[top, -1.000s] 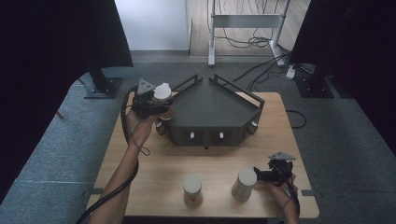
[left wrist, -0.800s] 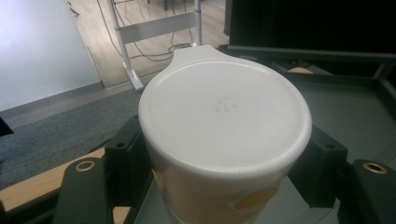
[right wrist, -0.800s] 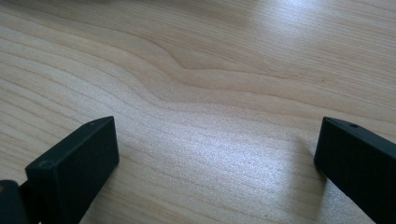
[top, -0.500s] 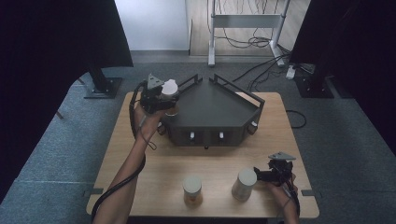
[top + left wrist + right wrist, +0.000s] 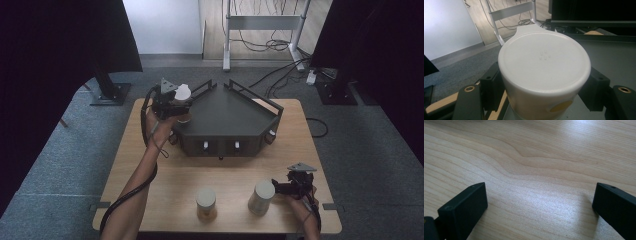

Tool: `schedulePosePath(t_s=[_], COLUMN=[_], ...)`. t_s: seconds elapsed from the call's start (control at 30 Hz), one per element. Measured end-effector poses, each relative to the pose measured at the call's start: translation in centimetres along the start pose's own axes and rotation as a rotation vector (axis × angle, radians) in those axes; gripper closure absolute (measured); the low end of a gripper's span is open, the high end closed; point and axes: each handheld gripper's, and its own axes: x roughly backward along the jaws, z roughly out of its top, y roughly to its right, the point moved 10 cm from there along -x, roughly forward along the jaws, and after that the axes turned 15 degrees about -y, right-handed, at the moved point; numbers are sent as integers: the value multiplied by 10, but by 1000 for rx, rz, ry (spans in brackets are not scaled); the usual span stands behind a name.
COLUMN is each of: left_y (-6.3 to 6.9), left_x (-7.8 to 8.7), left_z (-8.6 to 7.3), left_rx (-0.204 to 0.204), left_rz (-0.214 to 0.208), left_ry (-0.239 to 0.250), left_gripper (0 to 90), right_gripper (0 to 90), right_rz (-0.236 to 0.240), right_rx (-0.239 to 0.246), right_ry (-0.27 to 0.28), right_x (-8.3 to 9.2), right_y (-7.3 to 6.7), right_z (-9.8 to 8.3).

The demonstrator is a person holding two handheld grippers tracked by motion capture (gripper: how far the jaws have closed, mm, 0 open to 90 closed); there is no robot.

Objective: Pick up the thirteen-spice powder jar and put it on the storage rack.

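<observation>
L gripper point(image 5: 176, 102): clenched on white-lidded cup point(image 5: 544, 75), held at far-left corner of dark tray point(image 5: 227, 117).
R gripper point(image 5: 280, 187): released, jaws wide, nothing betw. them; set near-right on surface point(image 5: 536, 165), just beside a cup point(image 5: 261, 197).
Third cup point(image 5: 206, 203): near edge, centre, stood upright.
</observation>
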Motion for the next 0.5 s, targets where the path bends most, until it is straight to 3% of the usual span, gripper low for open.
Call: schedulePosePath(t_s=[0.5], left_y=[0], left_x=[-15], left_z=[-2], left_rx=[-4], left_rz=[1], left_ry=[-29], left_gripper=[307], right_gripper=[0], right_rz=[0], right_rx=[1], right_ry=[0], right_x=[0], right_y=[0], right_z=[0])
